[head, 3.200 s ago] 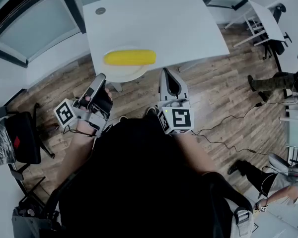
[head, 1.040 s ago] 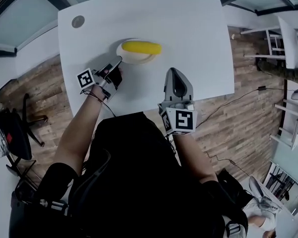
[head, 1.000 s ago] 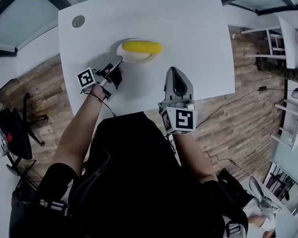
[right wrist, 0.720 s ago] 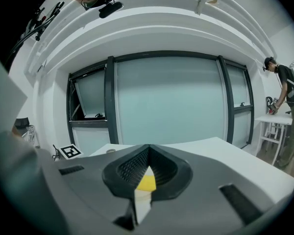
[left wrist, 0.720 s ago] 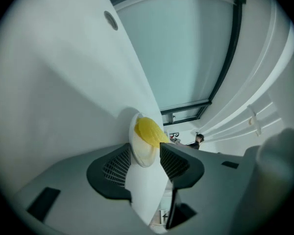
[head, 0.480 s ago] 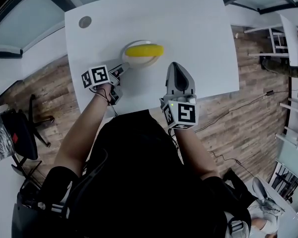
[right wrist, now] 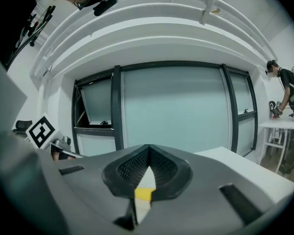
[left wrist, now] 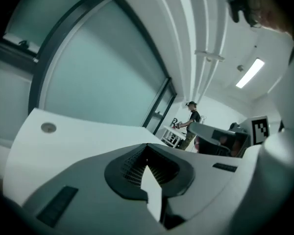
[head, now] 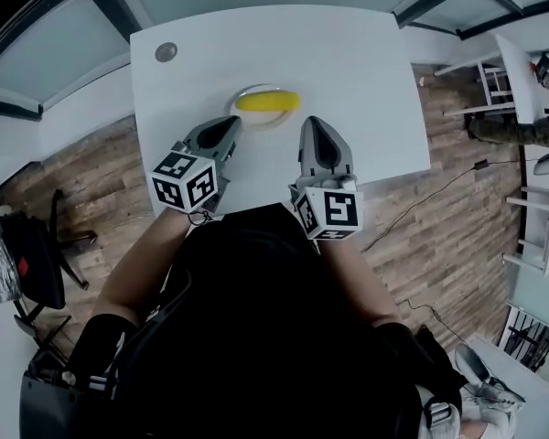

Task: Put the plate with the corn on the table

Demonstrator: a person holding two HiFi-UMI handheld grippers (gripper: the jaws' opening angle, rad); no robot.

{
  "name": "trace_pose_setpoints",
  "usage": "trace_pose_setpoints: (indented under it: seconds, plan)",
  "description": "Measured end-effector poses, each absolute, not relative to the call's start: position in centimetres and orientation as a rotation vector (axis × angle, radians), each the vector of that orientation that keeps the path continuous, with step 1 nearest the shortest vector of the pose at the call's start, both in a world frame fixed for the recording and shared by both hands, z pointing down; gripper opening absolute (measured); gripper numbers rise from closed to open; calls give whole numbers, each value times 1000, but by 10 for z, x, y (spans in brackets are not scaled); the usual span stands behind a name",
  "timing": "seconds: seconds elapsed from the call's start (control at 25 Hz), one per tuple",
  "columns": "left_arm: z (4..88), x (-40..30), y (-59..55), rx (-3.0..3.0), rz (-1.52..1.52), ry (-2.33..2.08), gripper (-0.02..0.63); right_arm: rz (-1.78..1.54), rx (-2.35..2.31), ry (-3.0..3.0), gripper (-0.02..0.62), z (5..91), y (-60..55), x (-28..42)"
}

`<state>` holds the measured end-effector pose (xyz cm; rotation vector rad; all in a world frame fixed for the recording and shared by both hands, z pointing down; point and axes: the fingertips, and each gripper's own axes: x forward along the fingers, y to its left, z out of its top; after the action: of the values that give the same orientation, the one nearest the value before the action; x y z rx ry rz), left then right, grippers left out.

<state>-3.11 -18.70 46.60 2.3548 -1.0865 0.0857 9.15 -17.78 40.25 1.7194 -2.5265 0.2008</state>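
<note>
My left gripper (head: pixel 227 126) is pinched together on nothing, tip just beside the plate (head: pixel 259 89). The plate sits flat on the table (head: pixel 366 62) with the corn (head: pixel 267 101) lying across it. Right gripper (head: pixel 317 128) is closed and empty too, near the plate's other side. Looks done imo. Only worry is clipping the rim when I pull away, which could roll the corn off.

Head view steeply down over white table (head: pixel 348 62); both gripper views low, level, sharing its tabletop
</note>
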Motion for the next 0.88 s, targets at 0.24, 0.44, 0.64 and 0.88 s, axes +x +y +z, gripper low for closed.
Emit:
trace_pose_setpoints:
  seconds: [0.24, 0.44, 0.64, 0.88]
  plan:
    - [356, -15, -163, 2714, -87, -1224, 3, 81, 1647, -2613, 2, 367, -166, 65]
    - [328, -20, -157, 2786, -151, -1318, 2, 61, 1604, -2671, 2, 356, -162, 52]
    - [332, -19, -162, 2738, -135, -1371, 3, 48, 1594, -2679, 2, 351, -170, 63]
    - [335, -10, -170, 2713, -116, -1401, 3, 39, 1582, -2679, 2, 348, -175, 77]
